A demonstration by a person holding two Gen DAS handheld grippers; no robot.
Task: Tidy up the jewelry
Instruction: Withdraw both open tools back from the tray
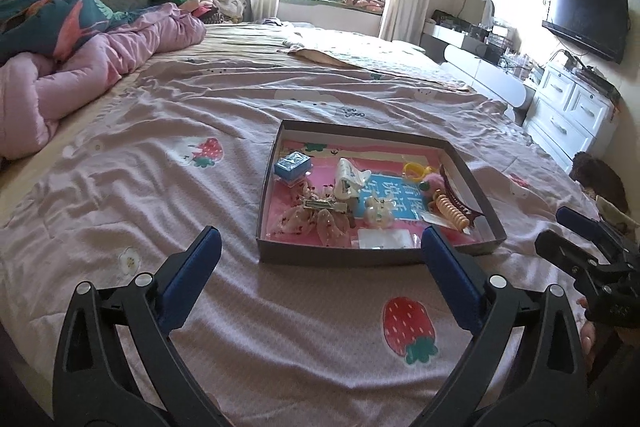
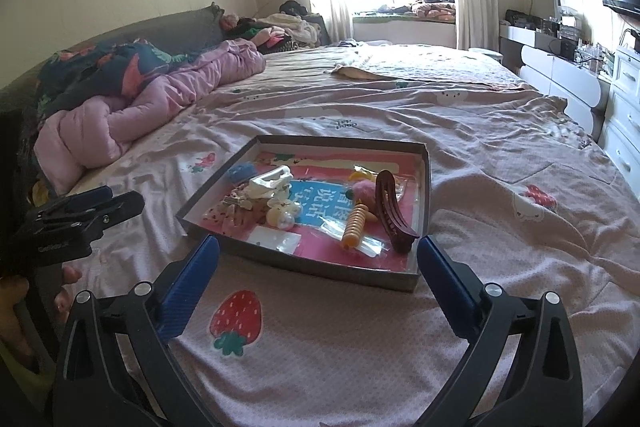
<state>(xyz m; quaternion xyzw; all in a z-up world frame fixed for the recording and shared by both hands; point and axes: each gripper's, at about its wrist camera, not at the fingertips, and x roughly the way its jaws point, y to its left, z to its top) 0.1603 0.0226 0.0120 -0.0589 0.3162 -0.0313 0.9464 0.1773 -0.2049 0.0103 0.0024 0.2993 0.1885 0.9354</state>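
Left claw [image 1: 320, 251], right claw [image 2: 318, 259] spread wide (both empty).

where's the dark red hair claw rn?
In the shallow box on the bed, along its right side in both wrist views: the dark red hair claw lies just right of the orange spiral clip, near the front right corner.

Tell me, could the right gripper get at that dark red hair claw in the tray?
Probably yes: the right gripper is open and empty, and the hair claw lies uncovered near the tray's low front wall.
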